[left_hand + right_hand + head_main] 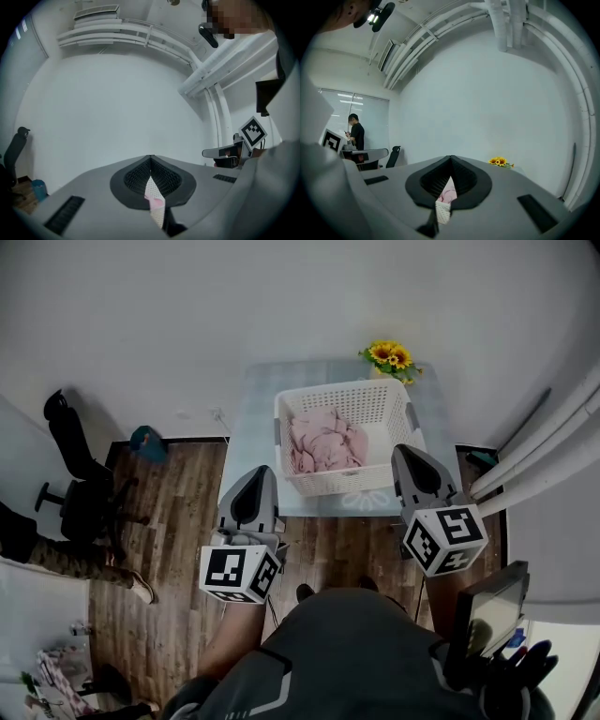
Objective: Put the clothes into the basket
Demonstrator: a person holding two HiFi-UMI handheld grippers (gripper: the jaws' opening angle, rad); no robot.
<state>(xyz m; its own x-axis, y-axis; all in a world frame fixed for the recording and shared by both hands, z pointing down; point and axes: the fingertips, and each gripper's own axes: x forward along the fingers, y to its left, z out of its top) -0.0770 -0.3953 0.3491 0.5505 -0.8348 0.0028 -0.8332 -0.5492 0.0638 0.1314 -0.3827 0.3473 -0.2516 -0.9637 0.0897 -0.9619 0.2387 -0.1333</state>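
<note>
A white slatted basket (pixel 377 396) stands on a small pale table (pixel 251 418), and pink clothes (pixel 323 442) lie heaped in its left half. My left gripper (pixel 262 472) hangs just off the table's front left corner, its jaws meeting in a point with nothing between them. The right gripper (pixel 405 452) is by the basket's near right corner, shut and empty too. In the left gripper view, the left gripper (pixel 150 158) shows only a sliver of basket (pixel 151 188) and pink cloth (pixel 157 201) below its tips. The right gripper (pixel 450 158) frames pink clothes (pixel 449 193) likewise.
Sunflowers (pixel 390 356) stand at the table's far right corner. A black office chair (pixel 71 465) and a blue object (pixel 147 442) sit on the wooden floor to the left. A dark screen (pixel 489 607) is at my lower right, white pipes (pixel 544 442) run along the right wall.
</note>
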